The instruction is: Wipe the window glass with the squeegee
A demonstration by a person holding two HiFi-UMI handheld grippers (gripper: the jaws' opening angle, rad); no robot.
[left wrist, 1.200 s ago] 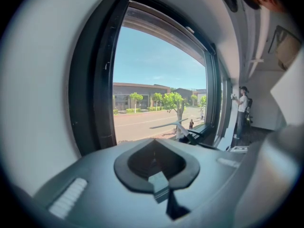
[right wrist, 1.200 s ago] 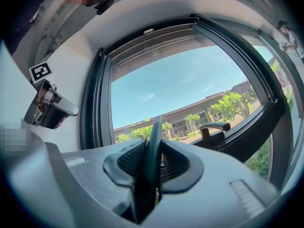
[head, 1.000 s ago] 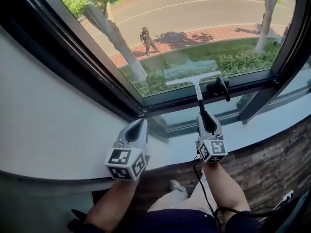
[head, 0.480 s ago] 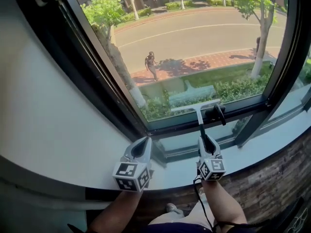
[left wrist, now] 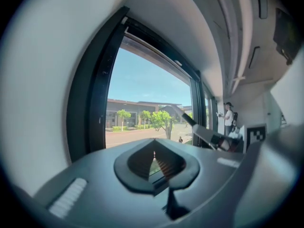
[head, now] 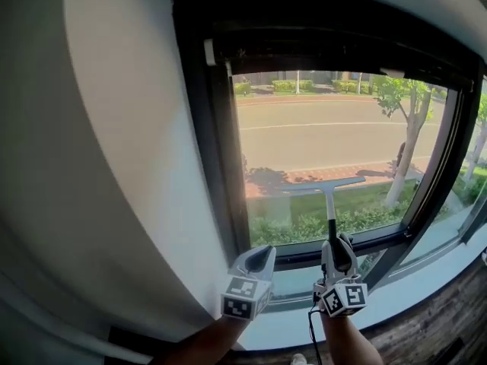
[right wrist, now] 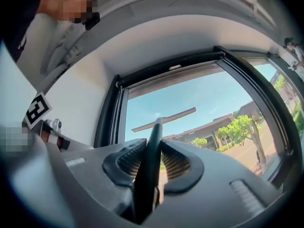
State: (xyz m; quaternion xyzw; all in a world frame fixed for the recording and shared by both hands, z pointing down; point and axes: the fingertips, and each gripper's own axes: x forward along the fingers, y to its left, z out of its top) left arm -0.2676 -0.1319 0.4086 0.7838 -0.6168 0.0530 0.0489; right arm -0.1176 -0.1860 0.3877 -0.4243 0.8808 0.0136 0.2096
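My right gripper (head: 335,251) is shut on the dark handle of the squeegee (head: 329,204), which stands upright. Its pale T-shaped blade (head: 323,185) lies across the lower part of the window glass (head: 319,135). In the right gripper view the squeegee handle (right wrist: 151,156) runs up between the jaws to the squeegee blade (right wrist: 164,119) against the sky. My left gripper (head: 258,258) hovers to the left of the right one, near the dark window frame (head: 217,128), shut with nothing in it. The left gripper view shows the left gripper (left wrist: 154,156) with its jaws closed together.
A white wall (head: 114,166) fills the left side. A white sill (head: 396,299) runs below the window, with a brick-pattern face (head: 449,318) under it. A slanted dark mullion (head: 430,196) bounds the pane on the right. A person (left wrist: 229,120) stands far off in the room.
The view has swung upward from the sill to the whole window. Both grippers have risen, and the squeegee blade now sits higher on the glass than before.
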